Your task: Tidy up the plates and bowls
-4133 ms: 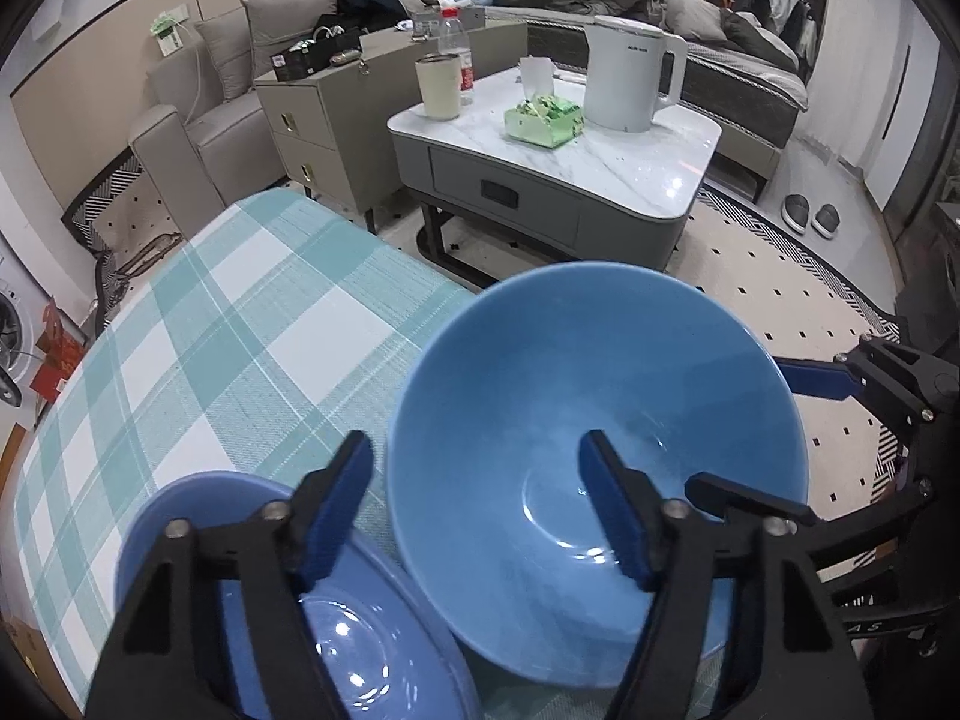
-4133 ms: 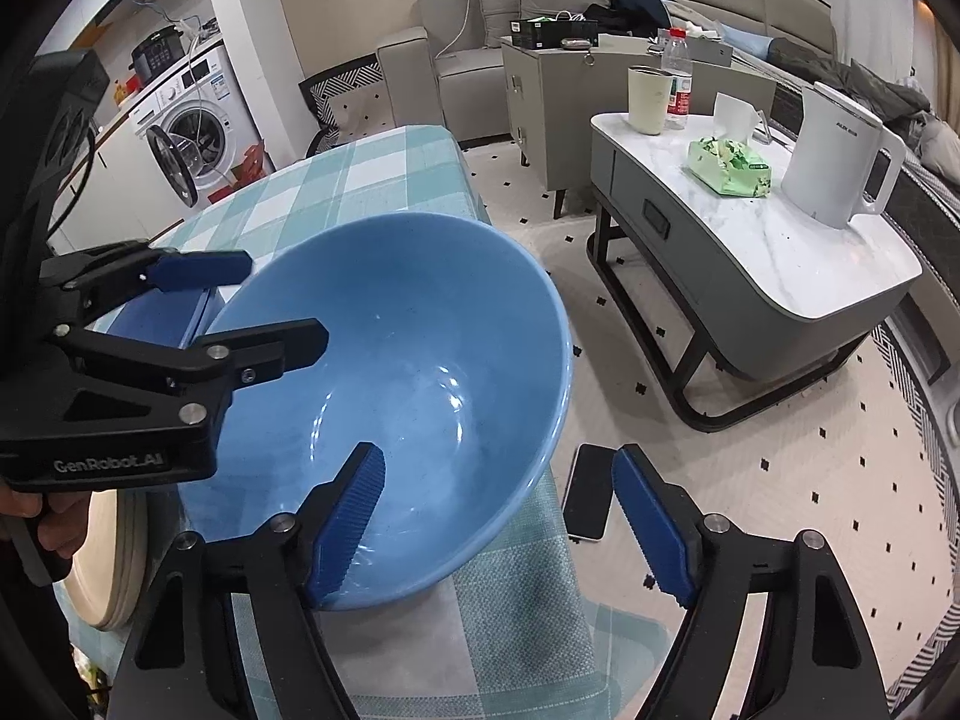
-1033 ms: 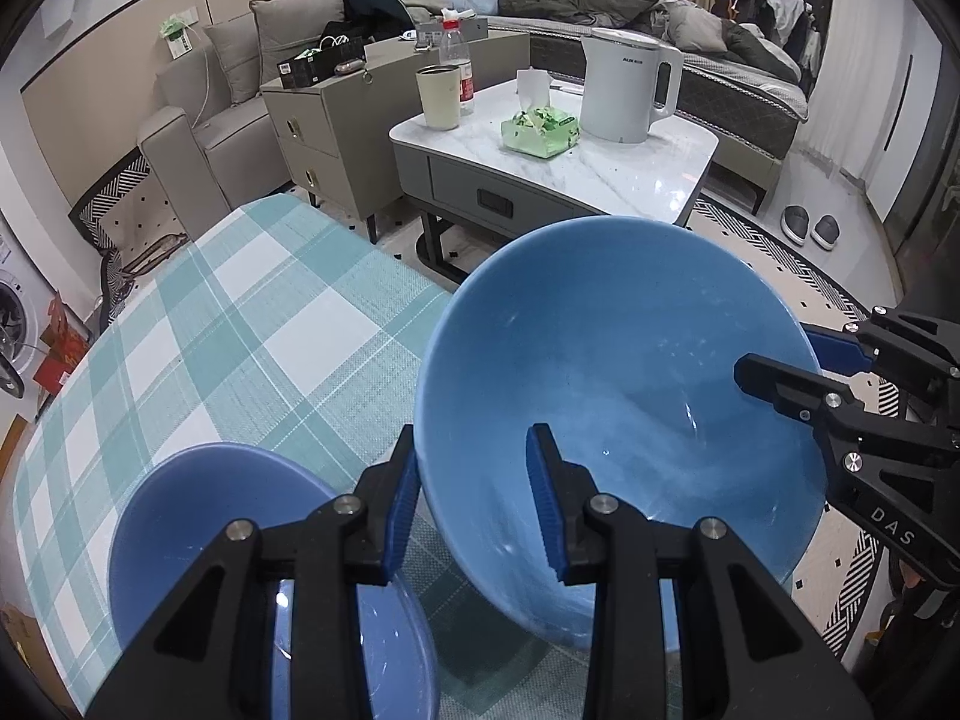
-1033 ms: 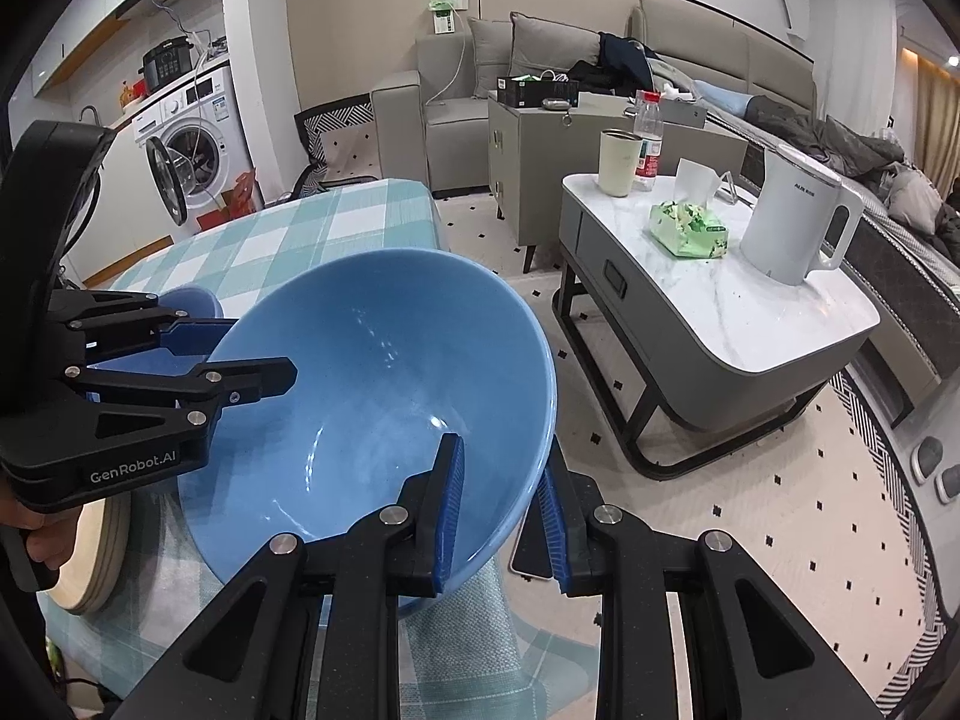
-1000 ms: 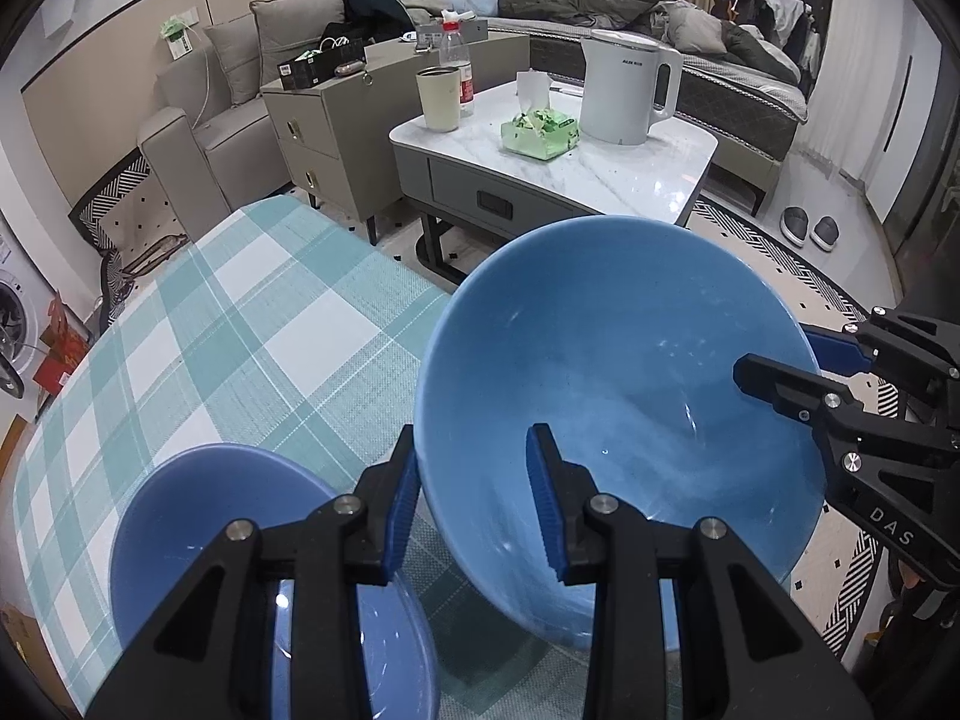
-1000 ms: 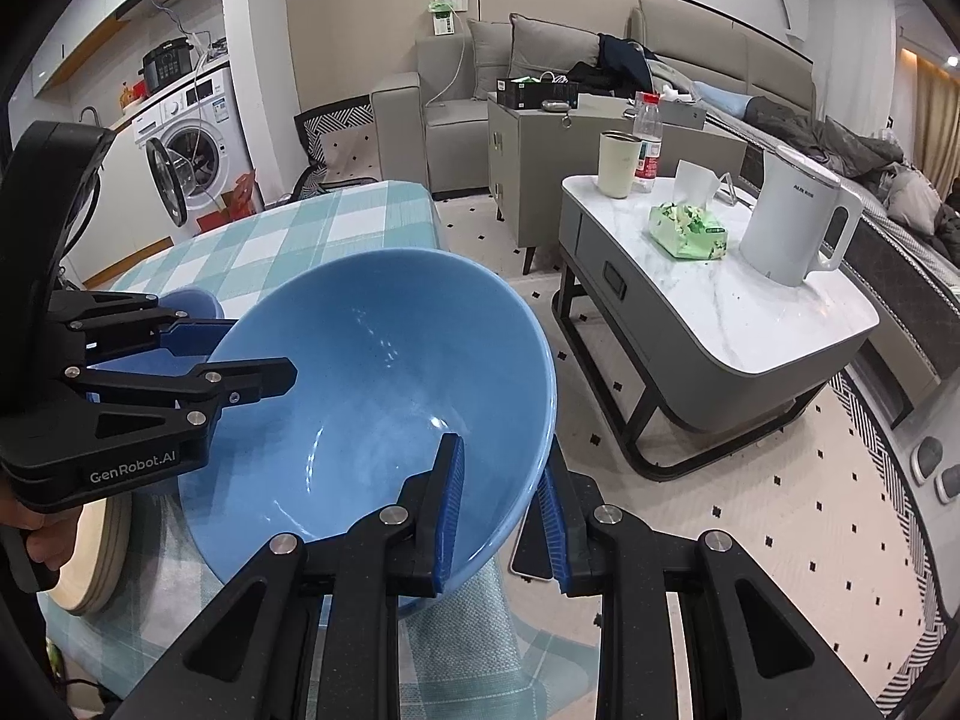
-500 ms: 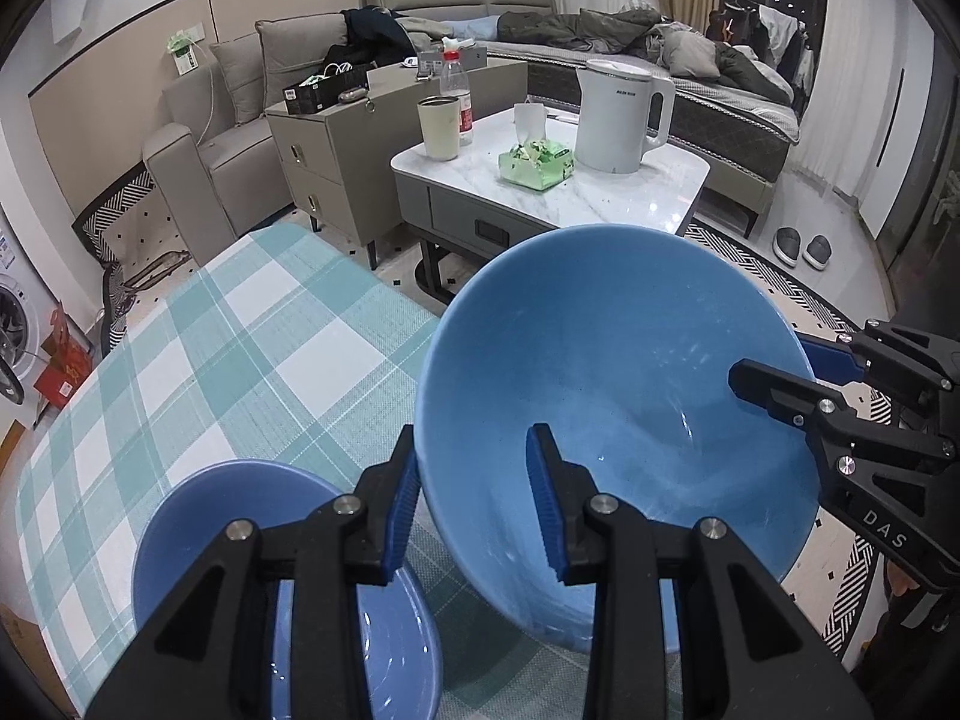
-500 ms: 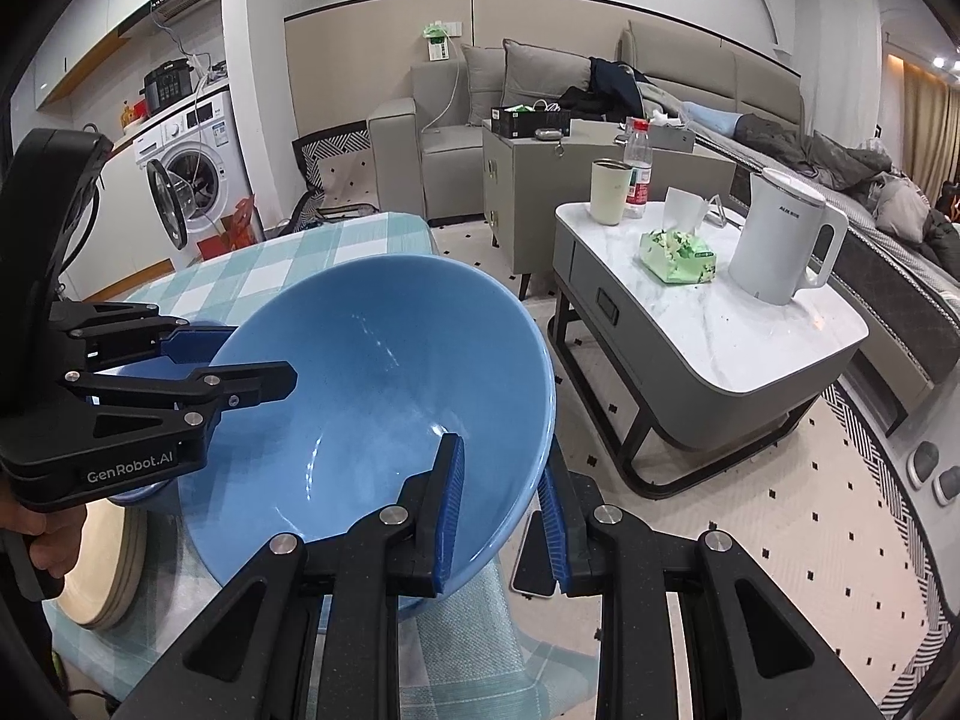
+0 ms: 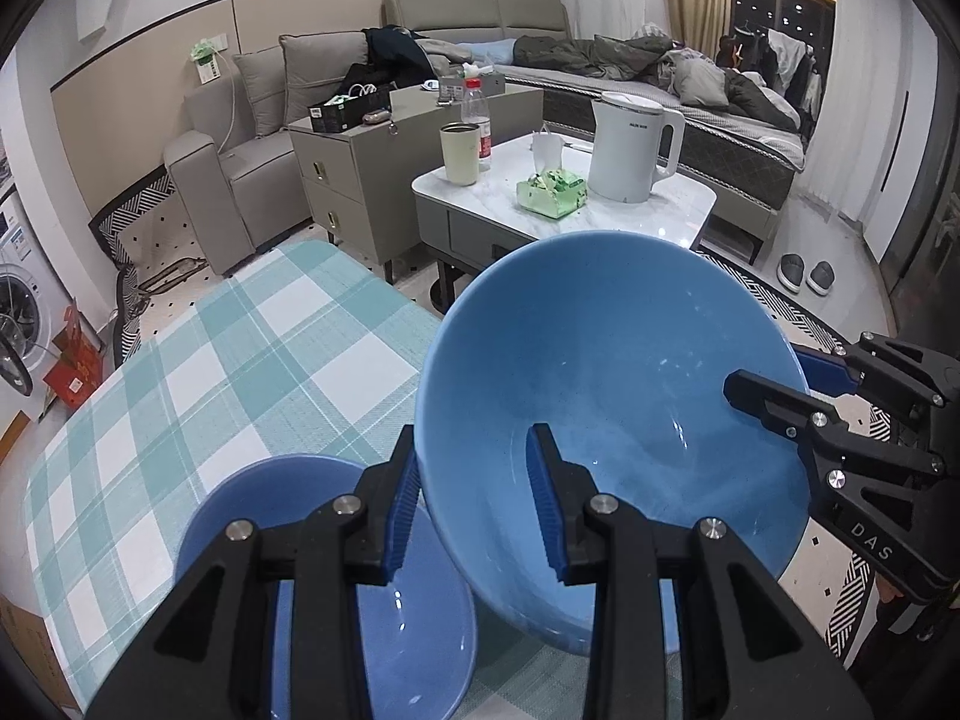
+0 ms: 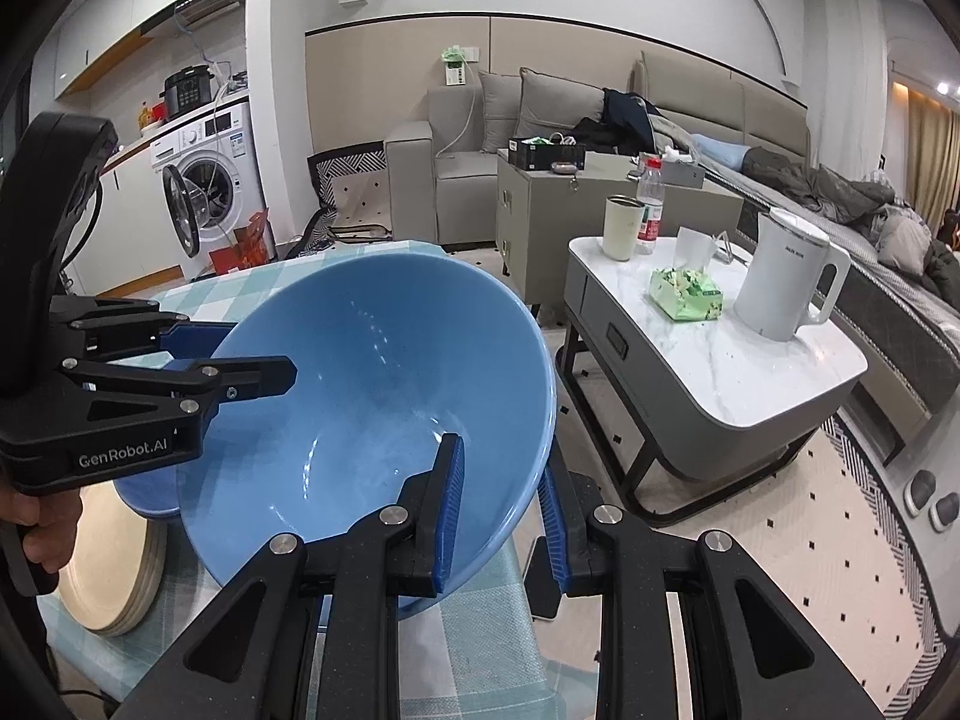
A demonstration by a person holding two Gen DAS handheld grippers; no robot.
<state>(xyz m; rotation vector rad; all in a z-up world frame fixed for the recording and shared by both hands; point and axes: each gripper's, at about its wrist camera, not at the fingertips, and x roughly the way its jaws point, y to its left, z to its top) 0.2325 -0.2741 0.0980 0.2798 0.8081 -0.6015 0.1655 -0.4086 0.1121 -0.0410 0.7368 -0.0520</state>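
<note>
A: In the left wrist view, what does the left hand-held gripper [image 9: 474, 498] have?

B: It is clamped on the near left rim of the big blue bowl [image 9: 612, 396], one blue pad outside the wall and one inside. The bowl is tilted, its open side facing the camera, above the worktop [image 9: 198, 360] with its teal-and-white check cloth.

A: Anything else blue?

B: A smaller blue bowl [image 9: 384, 606] sits on the cloth at near left, partly behind the gripper's arms. At right the right hand-held gripper [image 9: 774, 384] reaches in and grips the bowl's right rim; "DAS" is printed on its black body.

A: Any writing farther off?

B: The white kettle [image 9: 630, 147] on the marble coffee table [image 9: 666, 204] carries a small dark brand mark, too small to read. A green tissue pack [image 9: 551, 192], a cream cup [image 9: 459, 153] and a red-labelled bottle [image 9: 478, 114] stand beside it.

A: And the right wrist view?

B: The right hand-held gripper [image 10: 501, 507] is closed on the near right rim of the big blue bowl [image 10: 384, 384]. The left hand-held gripper [image 10: 231, 354] holds the far left rim and reads "GenRobot.AI" in white. A person's hand [image 10: 45, 522] holds its grip. Below lies a stack of cream plates [image 10: 111, 564] on the worktop [image 10: 468, 642].
</note>
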